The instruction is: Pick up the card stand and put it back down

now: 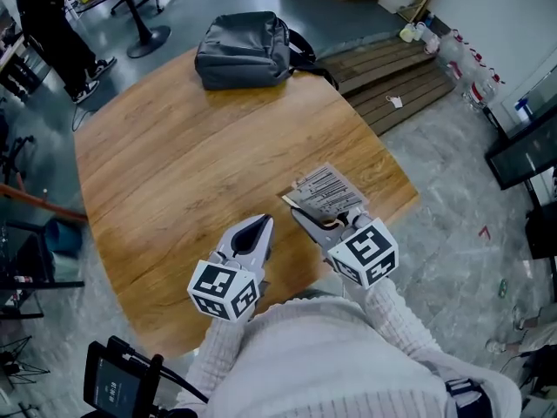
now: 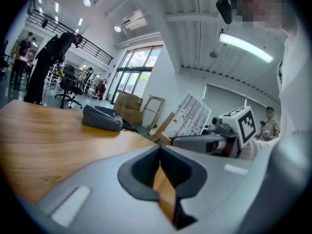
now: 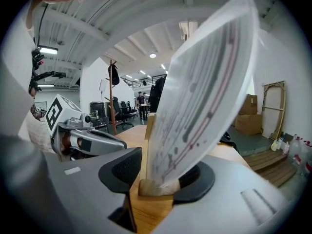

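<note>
The card stand (image 1: 326,190) is a printed white card in a small wooden base, near the right front edge of the round wooden table (image 1: 174,164). My right gripper (image 1: 326,218) holds it. In the right gripper view the wooden base (image 3: 156,188) sits between the two dark pads of that gripper (image 3: 156,179), and the card (image 3: 204,91) leans up and to the right. Whether the base rests on the table I cannot tell. My left gripper (image 1: 258,226) is beside it on the left, jaws together with nothing in them (image 2: 160,152).
A grey backpack (image 1: 244,49) (image 2: 101,118) lies at the table's far edge. Beyond the table on the right are a wooden pallet (image 1: 396,77) and bottles (image 1: 466,64). Office chairs (image 1: 144,7) and a person (image 1: 52,33) are at the far left. A dark tablet (image 1: 113,381) is at lower left.
</note>
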`<state>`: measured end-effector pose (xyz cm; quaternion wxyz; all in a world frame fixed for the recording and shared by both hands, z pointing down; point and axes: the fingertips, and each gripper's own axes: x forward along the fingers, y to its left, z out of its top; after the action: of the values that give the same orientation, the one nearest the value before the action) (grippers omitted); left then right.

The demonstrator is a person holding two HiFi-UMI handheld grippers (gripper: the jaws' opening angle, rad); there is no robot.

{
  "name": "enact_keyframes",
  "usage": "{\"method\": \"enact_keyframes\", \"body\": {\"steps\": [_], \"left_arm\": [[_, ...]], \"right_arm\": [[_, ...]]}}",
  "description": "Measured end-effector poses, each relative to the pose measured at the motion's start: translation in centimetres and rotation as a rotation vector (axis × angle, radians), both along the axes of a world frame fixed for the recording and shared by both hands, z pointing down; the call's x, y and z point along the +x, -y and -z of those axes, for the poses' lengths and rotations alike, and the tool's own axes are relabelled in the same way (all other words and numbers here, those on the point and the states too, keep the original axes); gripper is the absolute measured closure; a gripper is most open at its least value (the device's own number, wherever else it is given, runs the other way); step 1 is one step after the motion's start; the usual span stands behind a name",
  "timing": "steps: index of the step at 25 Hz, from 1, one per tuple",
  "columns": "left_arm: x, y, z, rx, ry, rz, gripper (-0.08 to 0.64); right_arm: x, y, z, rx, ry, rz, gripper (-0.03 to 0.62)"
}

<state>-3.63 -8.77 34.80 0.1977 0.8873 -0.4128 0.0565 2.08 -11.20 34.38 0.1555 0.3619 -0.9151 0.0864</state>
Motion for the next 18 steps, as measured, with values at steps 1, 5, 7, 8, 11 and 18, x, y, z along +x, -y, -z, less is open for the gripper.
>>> {"method": "enact_keyframes", "body": {"steps": [1,5,7,8,11,18], "left_arm": [[-0.01,0.03,0.02,0.003,0.000,-0.002,0.552],[-0.20,0.24,0.44,0.014,-0.012,0.000,0.552],[-0.21,0.18,0.46,0.014,-0.003,-0.002,0.552],[-0.20,0.14,0.44,0.013,0.002,-0.004,0.552],[-0.24,0.01,0.32,0.011,0.008,-0.005,0.552],[-0.05,-0.07,0.00,0.005,0.031,0.004,0.552]], "right_arm": [[0.03,-0.10,-0.04,0.000,0.003,-0.002,0.405],[0.18,-0.43,0.07,0.003,-0.001,-0.007,0.405],[0.30,-0.52,0.20,0.002,0.000,-0.010,0.405],[0.33,-0.55,0.28,0.002,0.001,-0.011,0.405],[0.26,-0.70,0.29,0.003,0.001,-0.013,0.405],[0.05,-0.85,-0.12,-0.011,0.003,-0.005,0.405]]}}
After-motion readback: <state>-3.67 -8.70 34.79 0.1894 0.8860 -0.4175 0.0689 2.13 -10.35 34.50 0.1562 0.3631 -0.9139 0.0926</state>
